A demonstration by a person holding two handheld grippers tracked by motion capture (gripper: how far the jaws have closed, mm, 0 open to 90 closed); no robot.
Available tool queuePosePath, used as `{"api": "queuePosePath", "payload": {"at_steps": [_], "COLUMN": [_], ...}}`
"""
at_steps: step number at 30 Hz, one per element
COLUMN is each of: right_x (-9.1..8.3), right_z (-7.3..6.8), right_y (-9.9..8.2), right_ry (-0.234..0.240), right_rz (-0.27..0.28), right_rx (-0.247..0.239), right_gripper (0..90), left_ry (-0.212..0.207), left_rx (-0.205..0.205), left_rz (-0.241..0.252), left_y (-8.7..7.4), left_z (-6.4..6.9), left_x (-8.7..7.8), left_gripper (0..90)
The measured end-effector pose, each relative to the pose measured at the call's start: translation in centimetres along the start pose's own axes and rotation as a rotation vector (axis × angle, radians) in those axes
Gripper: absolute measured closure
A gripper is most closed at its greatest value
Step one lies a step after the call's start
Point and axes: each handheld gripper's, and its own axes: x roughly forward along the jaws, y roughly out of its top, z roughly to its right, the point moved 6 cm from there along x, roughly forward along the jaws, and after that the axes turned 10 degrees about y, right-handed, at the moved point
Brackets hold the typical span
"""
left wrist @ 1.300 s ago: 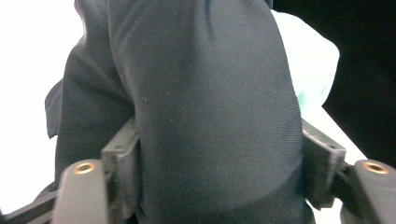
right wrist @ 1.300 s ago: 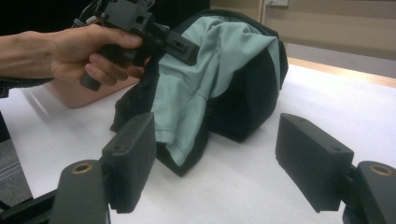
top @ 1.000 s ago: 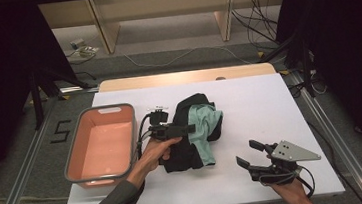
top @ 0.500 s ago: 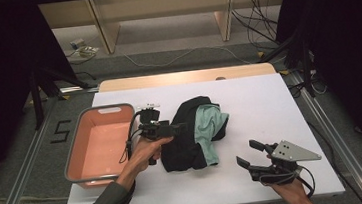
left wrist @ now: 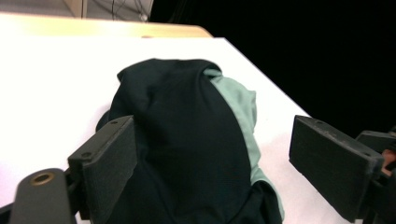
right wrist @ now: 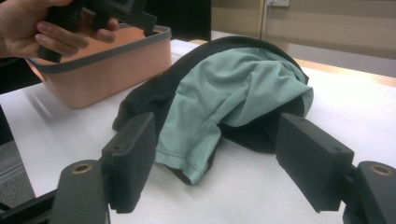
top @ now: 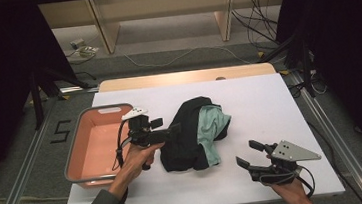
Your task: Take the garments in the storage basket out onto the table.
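A crumpled black garment (top: pixel 185 137) lies mid-table with a mint green cloth (top: pixel 210 128) folded into its right side. My left gripper (top: pixel 174 131), held in a hand, sits at the pile's left edge, open. In the left gripper view the black garment (left wrist: pixel 187 140) and green cloth (left wrist: pixel 239 108) bulge between the wide-apart jaws of the left gripper (left wrist: pixel 215 168). My right gripper (top: pixel 248 155) rests open near the front right, pointing at the pile. Its own view shows the green cloth (right wrist: pixel 229 93) and black garment (right wrist: pixel 144 98) beyond the right gripper (right wrist: pixel 217 163).
A salmon-pink bin (top: pixel 97 110) with a grey rim stands at the table's left, just behind my left hand; the bin (right wrist: pixel 116 65) also appears in the right gripper view. White tabletop stretches bare to the right and back. Shelving and cables lie beyond the far edge.
My left gripper has drawn back a little to the left, toward the bin. The black garment's left side has spread slightly that way. The right gripper has stayed still.
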Motion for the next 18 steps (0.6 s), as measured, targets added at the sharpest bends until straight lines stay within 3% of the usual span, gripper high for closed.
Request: {"api": "queuePosePath", "payload": {"at_steps": [3,7,14,18], "right_x": [0.0,0.0,0.0,0.0], "right_z": [0.0,0.0,0.0,0.0], "right_y": [0.0,0.0,0.0,0.0], "right_ry": [-0.002,0.005,0.009,0.010], "right_rz": [-0.003,-0.002,0.004,0.002], "right_rx": [0.001,0.008,0.009,0.015], "right_gripper": [29.3,29.3,29.3,29.3], "left_ry": [-0.008,-0.061,-0.039,-0.040], "left_rx": [0.004,0.011,0.095,0.123], "left_rz": [0.040,0.069,0.113,0.141], "left_y": [0.0,-0.2,-1.0,-1.3], "left_z": [0.2,0.7,1.0,1.3], "left_x": [-0.7,-1.6,-2.3,-2.8], "left_gripper": [14.5,11.6,9.8,9.1]}}
